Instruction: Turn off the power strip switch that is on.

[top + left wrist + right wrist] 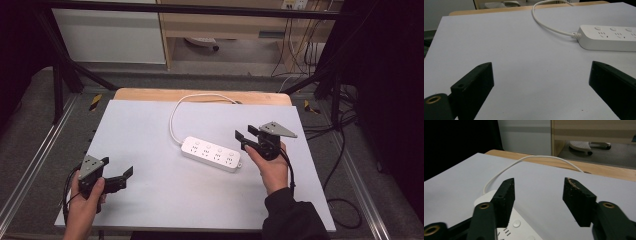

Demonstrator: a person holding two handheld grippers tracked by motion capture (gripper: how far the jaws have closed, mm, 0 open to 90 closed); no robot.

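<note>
I see the white power strip (211, 153) lying flat on the grey table sheet (150, 200), four socket groups face up, a button above each. Its white cord (175, 117) leaves the strip's far-left end, loops away over the sheet and runs across the wooden table edge (150, 94) at the back.

Right gripper (241, 138) sits just beside the strip's right end, a little above it, jaws pointing left across the strip. Jaws partly apart, about half gap, nothing between them, pads touch nothing. In the right gripper view the strip (506, 225) lies below and to the left of the jaws, left jaw overlapping it in the picture; I can't tell whether it touches. The cord (524, 160) arcs ahead of the jaws.

Left gripper (122, 179) is well apart from the strip, low over the near-left part of the sheet, held in the person's left hand (82, 207). Jaws wide apart, nothing between them, bare sheet (524, 62) under them. From the left gripper view the strip (609, 37) is ahead and to the right, the cord (549, 25) meeting its near end.

Person's right hand (272, 170) carries the right gripper, dark sleeve (292, 217) behind it
</note>
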